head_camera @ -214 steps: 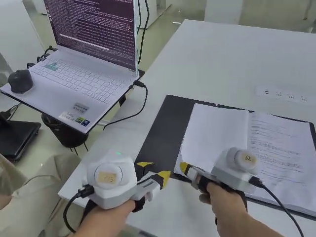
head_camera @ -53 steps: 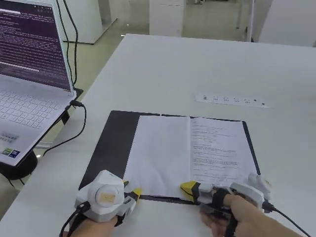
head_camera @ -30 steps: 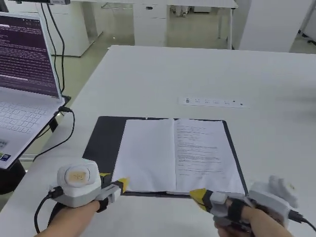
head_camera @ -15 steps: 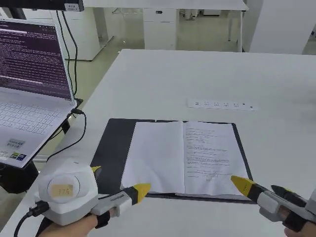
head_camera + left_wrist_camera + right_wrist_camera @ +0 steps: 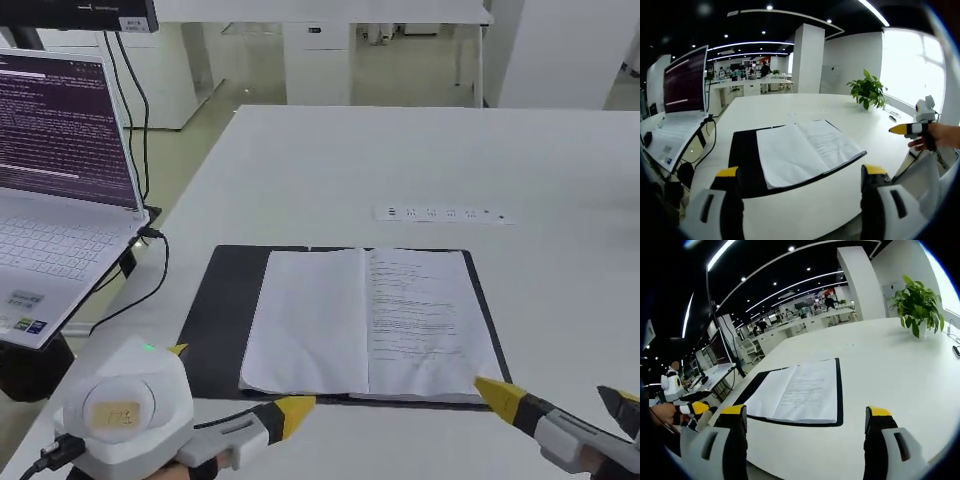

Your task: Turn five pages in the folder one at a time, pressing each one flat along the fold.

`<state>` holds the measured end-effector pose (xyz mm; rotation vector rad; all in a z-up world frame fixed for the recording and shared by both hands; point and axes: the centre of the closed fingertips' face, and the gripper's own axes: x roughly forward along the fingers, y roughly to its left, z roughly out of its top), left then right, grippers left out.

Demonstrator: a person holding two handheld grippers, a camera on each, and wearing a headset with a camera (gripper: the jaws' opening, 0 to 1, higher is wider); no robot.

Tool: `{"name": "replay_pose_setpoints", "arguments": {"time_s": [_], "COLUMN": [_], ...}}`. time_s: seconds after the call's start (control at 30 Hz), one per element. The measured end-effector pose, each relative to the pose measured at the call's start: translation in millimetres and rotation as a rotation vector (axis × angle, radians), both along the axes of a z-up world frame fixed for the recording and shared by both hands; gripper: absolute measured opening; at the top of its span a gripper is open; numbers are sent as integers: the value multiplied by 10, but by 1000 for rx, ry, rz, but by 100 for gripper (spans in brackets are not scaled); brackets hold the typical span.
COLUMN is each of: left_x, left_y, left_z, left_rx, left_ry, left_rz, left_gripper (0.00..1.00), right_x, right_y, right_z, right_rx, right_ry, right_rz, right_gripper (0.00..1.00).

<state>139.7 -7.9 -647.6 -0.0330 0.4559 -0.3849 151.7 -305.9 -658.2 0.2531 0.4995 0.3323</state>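
Looking across a broad white counter [image 5: 400, 150] in an open office: open folder [image 5: 310, 320] flat near the front edge, laptop [image 5: 60, 200] past the left edge, power strip [image 5: 445, 214] beyond. Bare surface all around. Left gripper [image 5: 237, 378] and right gripper [image 5: 558, 396] near the folder's front corners, jaws wide, holding nothing.

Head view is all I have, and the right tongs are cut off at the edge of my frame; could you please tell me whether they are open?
Observer: Yes. In the right gripper view the right tongs are spread wide with nothing between them, and the folder lies ahead.
Operator: Thank you. And the left tongs?
Observer: The left tongs are open too and empty, short of the folder's near edge.
Operator: Is anything on the table outside my frame?
Observer: A potted plant stands on it.
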Motion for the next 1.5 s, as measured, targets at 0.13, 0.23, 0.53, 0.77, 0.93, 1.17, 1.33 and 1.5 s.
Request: {"name": "replay_pose_setpoints", "arguments": {"time_s": [0.13,0.23,0.53,0.77,0.93,1.17,1.33,1.5], "left_x": [37,106,353,580,740,916,996,1066], "left_y": [-61,-183,-804,-1287,-1588,-1859,-2007,-2152], "left_z": [-60,-105,-288,-413,-534,-747,-909,-1058], "left_rx": [8,14,31,53,57,70,82,92], "left_ry": [15,21,48,42,47,70,92,110], "left_rz": [-15,-44,-182,-261,-290,-302,-305,-294], "left_gripper": [95,93,85,77,72,67,62,59], "right_x": [-57,-106,-140,-154,-135,-101,-111,-111], "right_y": [-26,-67,-159,-222,-269,-268,-266,-270], "right_z": [-40,-64,-81,-90,-106,-114,-143,-171], "right_rx": [3,-5,4,-6,3,3,-3,-3], "right_ry": [9,12,21,19,27,30,45,58], "right_rz": [-3,-7,-33,-55,-75,-78,-75,-72], "right_gripper": [96,95,92,91,90,90,89,89]}}
